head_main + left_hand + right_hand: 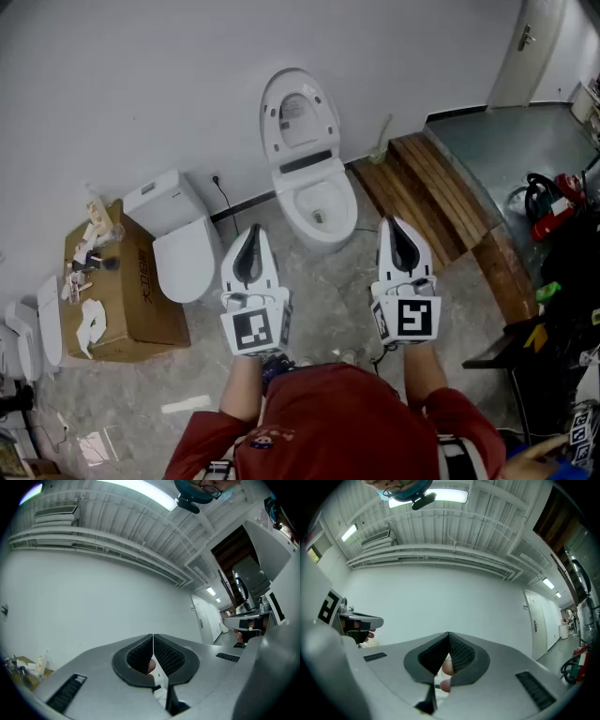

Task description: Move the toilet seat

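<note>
Shirt (347, 412): red, at frame bottom | left hand-held gripper (251, 234), right hand-held gripper (398, 225): jaws together, empty, probably carried shut as no grasp has begun; black ribbed pads (166, 656), grey shells | toilet seat (298, 112): smooth white oval, apparently raised against wall (141, 75), above glossy bowl (319, 202), well ahead of both.

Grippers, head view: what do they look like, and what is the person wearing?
The left gripper and right gripper are matching white tapered shells with black textured fingers. Each carries a cube bearing black-and-white square markers. The person wears a red top.
</note>
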The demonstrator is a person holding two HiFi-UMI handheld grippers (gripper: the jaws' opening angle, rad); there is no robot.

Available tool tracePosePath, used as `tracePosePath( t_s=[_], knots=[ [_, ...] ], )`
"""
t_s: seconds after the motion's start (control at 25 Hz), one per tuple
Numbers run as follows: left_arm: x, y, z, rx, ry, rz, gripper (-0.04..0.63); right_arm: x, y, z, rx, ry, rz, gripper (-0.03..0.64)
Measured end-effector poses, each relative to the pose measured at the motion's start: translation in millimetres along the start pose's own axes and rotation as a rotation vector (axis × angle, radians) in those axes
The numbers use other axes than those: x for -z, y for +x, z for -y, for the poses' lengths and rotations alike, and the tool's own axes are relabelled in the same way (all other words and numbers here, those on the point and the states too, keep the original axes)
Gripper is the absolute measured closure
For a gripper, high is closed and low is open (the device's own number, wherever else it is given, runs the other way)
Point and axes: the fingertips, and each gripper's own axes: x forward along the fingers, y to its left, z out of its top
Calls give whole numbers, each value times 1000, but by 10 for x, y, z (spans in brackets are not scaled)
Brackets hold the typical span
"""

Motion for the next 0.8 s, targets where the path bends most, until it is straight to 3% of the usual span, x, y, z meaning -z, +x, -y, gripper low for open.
tracePosePath(
  t_s=[0.36, 0.64, 0.8],
  knots=[
    [-114, 171, 378, 9, -29, 47, 583, 79, 66, 288, -3, 28, 12, 603],
    [-16, 309, 709, 11, -32, 14, 584, 110, 114, 499, 14, 1, 50, 603],
    [51, 329, 947, -2, -32, 2, 584, 278, 72, 632, -16, 46, 16, 603]
  ],
)
